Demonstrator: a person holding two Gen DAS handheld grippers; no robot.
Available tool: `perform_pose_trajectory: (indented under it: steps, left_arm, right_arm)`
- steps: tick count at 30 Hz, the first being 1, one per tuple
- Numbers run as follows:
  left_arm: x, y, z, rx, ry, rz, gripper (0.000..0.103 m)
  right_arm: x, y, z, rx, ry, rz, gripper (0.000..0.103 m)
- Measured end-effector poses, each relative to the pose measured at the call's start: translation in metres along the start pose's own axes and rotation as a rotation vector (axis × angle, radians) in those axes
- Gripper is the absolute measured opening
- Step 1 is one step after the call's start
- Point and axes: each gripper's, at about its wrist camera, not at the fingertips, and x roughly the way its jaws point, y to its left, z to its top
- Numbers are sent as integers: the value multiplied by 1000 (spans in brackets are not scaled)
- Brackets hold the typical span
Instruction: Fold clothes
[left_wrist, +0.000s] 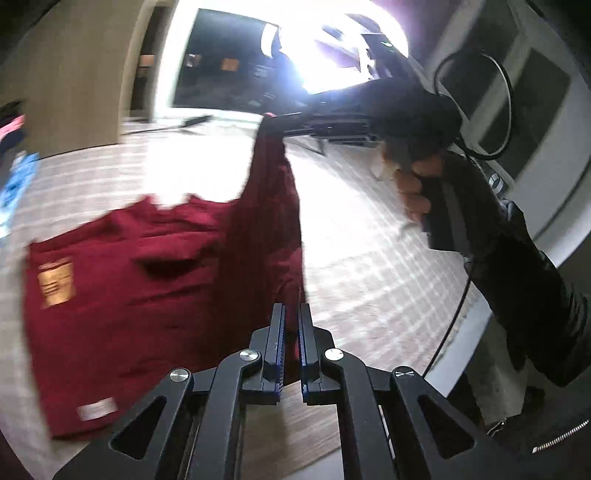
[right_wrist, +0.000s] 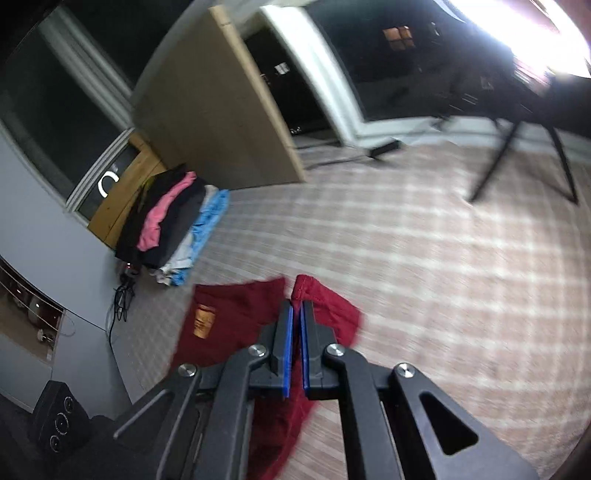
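Observation:
A dark red garment (left_wrist: 122, 295) with a gold patch lies spread on the checked carpet (left_wrist: 369, 258). One edge of it is lifted into a taut strip. My left gripper (left_wrist: 291, 317) is shut on the near end of that strip. My right gripper (left_wrist: 273, 120) is seen from the side in the left wrist view, shut on the far raised end. In the right wrist view the right gripper (right_wrist: 296, 314) is closed on the red cloth (right_wrist: 229, 325), which hangs below it.
A stack of folded clothes (right_wrist: 173, 225) in black, pink, grey and blue sits by the wall at the left. A wooden panel (right_wrist: 221, 110) stands behind it. Black table legs (right_wrist: 524, 158) stand at the far right. A speaker (right_wrist: 59, 417) and cables lie at the lower left.

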Motion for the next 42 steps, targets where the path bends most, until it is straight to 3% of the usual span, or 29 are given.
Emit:
perform_pose_trajectory:
  steps: [6, 12, 19, 23, 26, 27, 28, 30, 32, 34, 36, 38, 41, 42]
  left_arm:
    - [-48, 85, -27, -112, -27, 46, 6]
    - [-69, 139, -51, -138, 6, 94, 6]
    - [-58, 164, -72, -139, 57, 84, 6]
    - [-53, 168, -79, -150, 86, 79, 6]
    - [-47, 169, -83, -153, 121, 89, 8]
    - [-48, 171, -84, -158, 131, 93, 9]
    - [-50, 172, -85, -164, 135, 90, 10]
    - [-59, 174, -84, -162, 139, 105, 11]
    - [-71, 177, -80, -153, 138, 129, 11]
    - [-76, 177, -64, -116, 122, 149, 11]
    - [-76, 176, -45, -76, 105, 161, 11]
    - [-69, 172, -28, -40, 94, 143, 11]
    - [-50, 160, -8, 29, 114, 72, 29]
    - [-39, 157, -6, 62, 135, 71, 29]
  right_arm:
    - [82, 77, 33, -47, 46, 13, 4]
    - [177, 136, 45, -117, 146, -2, 4]
    - [247, 163, 29, -171, 257, -63, 4]
    - [270, 169, 20, -175, 304, -51, 4]
    - [283, 174, 14, -192, 338, -20, 12]
    - [283, 174, 14, -186, 352, -6, 22]
    - [277, 174, 17, -182, 346, 1, 25]
    - [255, 171, 24, -179, 305, 15, 25]
    - [219, 158, 34, -179, 235, 33, 32]
    - [178, 130, 35, -186, 157, -17, 33]
    - [143, 110, 20, -200, 97, -95, 33]
    - [125, 100, -11, -185, 96, -156, 33]
    - [125, 91, -46, -156, 138, -189, 33]
    - [129, 92, -58, -165, 154, -196, 33]
